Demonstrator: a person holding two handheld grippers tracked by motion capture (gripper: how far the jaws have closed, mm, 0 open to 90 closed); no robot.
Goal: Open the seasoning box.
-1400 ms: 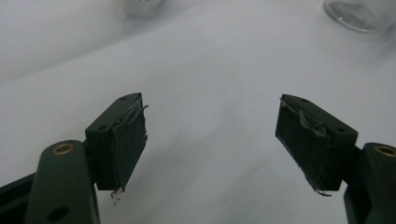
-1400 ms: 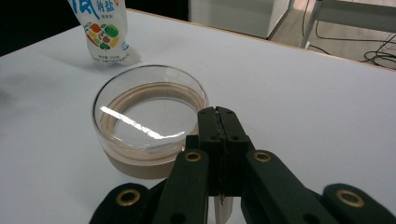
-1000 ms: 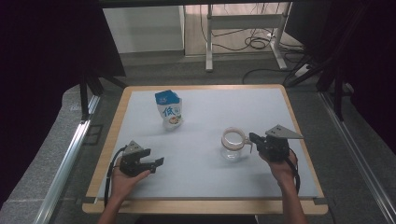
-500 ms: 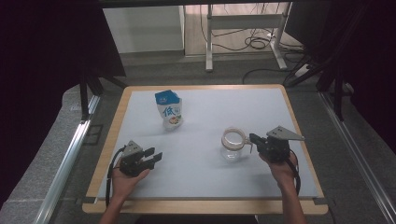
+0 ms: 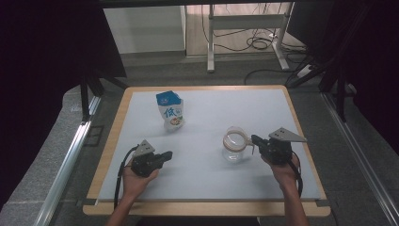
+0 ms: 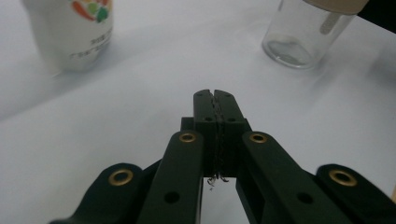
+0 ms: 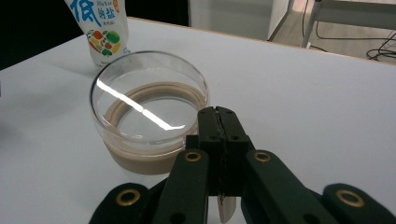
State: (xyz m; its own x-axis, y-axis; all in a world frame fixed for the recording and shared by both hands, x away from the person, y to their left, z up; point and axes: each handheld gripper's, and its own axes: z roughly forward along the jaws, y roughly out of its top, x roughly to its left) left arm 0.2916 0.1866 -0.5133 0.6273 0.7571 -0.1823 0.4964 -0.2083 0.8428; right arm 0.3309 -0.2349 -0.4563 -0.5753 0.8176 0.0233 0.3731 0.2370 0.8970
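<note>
The white-topped table with a pale wooden rim (image 5: pixel 115 141) carries 2 objects: 1 white stand-up pouch with a blue top and blue characters (image 5: pixel 170 112) toward the far left, and 1 clear glass jar with a beige collar (image 5: pixel 234 143) right of centre, upright and well apart from the pouch. 2 black two-jaw grippers are present, 1 per hand: the left gripper (image 5: pixel 165 156), near the front left, has just been closing and its jaws now meet with nothing between them, pointing toward the gap between pouch and jar. The right gripper (image 5: pixel 254 140) lies just beside the jar's right side, its jaws pressed together over a thin pale tab (image 7: pixel 227 208) at the jar's collar.
</note>
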